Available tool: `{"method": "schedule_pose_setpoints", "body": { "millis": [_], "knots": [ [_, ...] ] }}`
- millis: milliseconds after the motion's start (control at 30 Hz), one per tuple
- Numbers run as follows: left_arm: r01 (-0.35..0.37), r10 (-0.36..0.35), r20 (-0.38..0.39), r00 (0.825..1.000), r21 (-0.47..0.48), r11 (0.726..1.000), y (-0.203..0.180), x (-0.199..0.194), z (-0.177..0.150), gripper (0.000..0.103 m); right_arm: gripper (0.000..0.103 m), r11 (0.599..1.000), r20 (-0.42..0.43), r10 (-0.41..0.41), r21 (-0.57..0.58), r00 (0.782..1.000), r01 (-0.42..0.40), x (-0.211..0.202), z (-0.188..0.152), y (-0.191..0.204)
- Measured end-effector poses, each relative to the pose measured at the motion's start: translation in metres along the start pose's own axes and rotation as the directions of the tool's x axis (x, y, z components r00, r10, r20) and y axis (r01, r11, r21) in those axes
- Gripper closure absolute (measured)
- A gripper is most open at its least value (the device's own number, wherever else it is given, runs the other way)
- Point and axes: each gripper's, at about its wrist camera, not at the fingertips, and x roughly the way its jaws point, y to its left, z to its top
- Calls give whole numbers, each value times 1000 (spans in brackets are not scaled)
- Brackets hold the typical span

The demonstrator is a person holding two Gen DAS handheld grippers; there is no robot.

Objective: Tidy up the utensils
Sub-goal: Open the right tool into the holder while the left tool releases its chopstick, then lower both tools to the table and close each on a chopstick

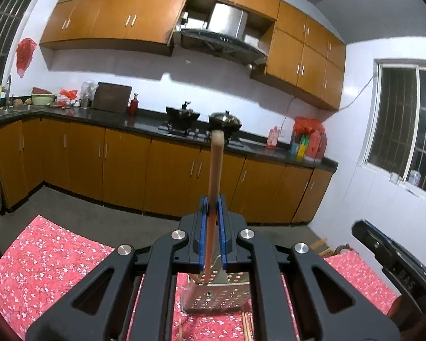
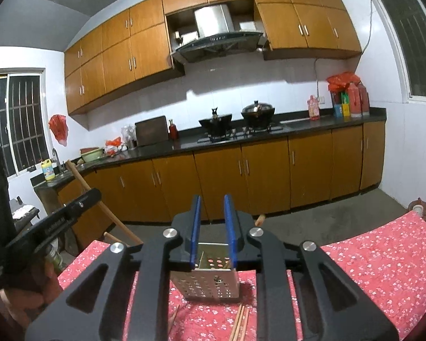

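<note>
My left gripper (image 1: 212,207) is shut on a long wooden-handled utensil (image 1: 215,170). The handle stands up between the blue pads and its lower end reaches down over the perforated metal utensil holder (image 1: 218,298) on the red flowered tablecloth (image 1: 48,258). My right gripper (image 2: 212,207) is open and empty, above the same holder (image 2: 210,280). The left gripper's body (image 2: 56,221) and the wooden handle (image 2: 79,179) show at the left of the right wrist view. Chopsticks (image 2: 240,324) lie on the cloth in front of the holder, and they also show in the left wrist view (image 1: 247,326).
The right gripper's body (image 1: 392,264) shows at the right edge of the left wrist view. Beyond the table are a grey floor (image 2: 340,216), orange cabinets (image 2: 269,170) and a dark counter with pots (image 2: 258,113). A wooden chair part (image 1: 326,247) is by the table's far edge.
</note>
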Motion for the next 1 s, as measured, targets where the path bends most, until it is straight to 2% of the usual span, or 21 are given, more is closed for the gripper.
{"method": "schedule_pose_setpoints", "body": {
  "millis": [233,367,500,633,667,733,833,900,1000],
  "knots": [
    [18,-12,82,997,-65,998,11,-30,8,86,84,996,-11,-49,69,999,50,-35,-30,-29],
    [19,-14,70,997,-78,997,12,-28,6,86,84,992,-64,-67,104,996,73,-36,-50,-41],
    [31,-23,72,997,-106,994,20,-36,1,86,84,993,-93,-80,74,993,87,-39,-63,-43],
    [10,-5,48,999,-96,995,33,-48,-12,86,84,993,-181,-86,70,980,100,-33,-89,-51],
    [-2,5,29,1000,-86,996,36,-49,-19,86,84,992,-217,-86,73,972,104,-29,-99,-54],
    [-47,45,-54,998,-49,998,44,-46,-41,86,84,990,-314,-85,78,946,115,-16,-122,-58],
    [-68,64,-201,977,-12,998,53,-33,-76,86,84,990,-462,-55,92,885,110,3,-164,-61],
    [-84,81,-317,945,6,996,62,-21,-111,87,84,990,-530,-27,104,848,96,11,-188,-57],
    [-90,75,-421,904,-16,996,73,-16,-147,87,84,992,-574,-4,103,819,77,16,-208,-47]
  ]
}}
